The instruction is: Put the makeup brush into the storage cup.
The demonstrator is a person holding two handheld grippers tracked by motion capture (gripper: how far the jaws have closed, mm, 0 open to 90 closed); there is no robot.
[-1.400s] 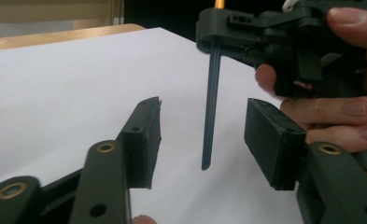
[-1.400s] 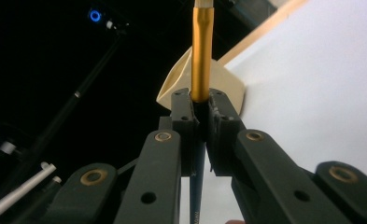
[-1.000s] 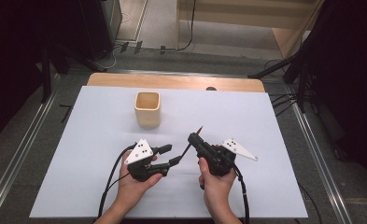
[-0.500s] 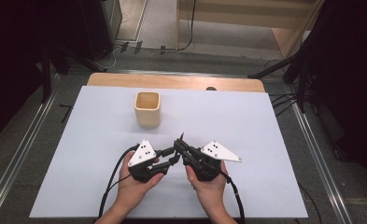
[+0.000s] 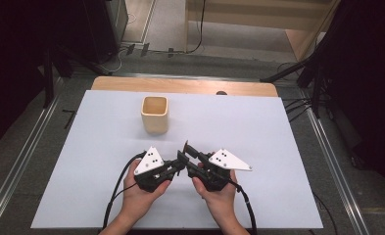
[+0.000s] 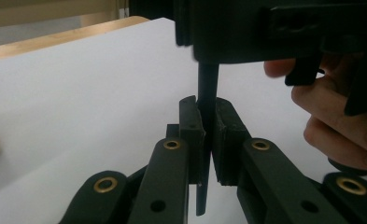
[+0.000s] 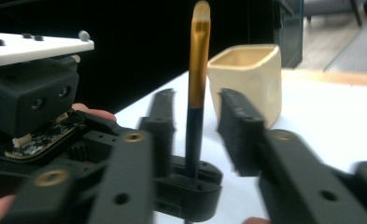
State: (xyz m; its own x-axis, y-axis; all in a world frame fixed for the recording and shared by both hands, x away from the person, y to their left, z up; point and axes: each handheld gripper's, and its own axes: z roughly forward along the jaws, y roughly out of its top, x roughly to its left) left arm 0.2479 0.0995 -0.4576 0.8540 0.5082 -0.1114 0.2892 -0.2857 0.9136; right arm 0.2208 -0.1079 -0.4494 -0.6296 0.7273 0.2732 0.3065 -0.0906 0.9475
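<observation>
High view: I see both grippers close together at the near middle of the white table [image 5: 278, 147]. The left gripper [image 5: 179, 164] points right; the right gripper [image 5: 186, 155] points left, tips meeting. A beige cup [image 5: 155, 114] stands upright farther back, well apart from both.

Left gripper view: my left jaws are clamped on a thin black brush handle [image 6: 206, 121], which stands upright between the pads. The right hand [image 6: 340, 126] sits just beyond.

Right gripper view: my right jaws stand wide on either side of the brush [image 7: 197, 84], not touching it. Its gold ferrule and pale tip rise upright; its black handle sits in the left gripper's tips below. The cup stands behind.
</observation>
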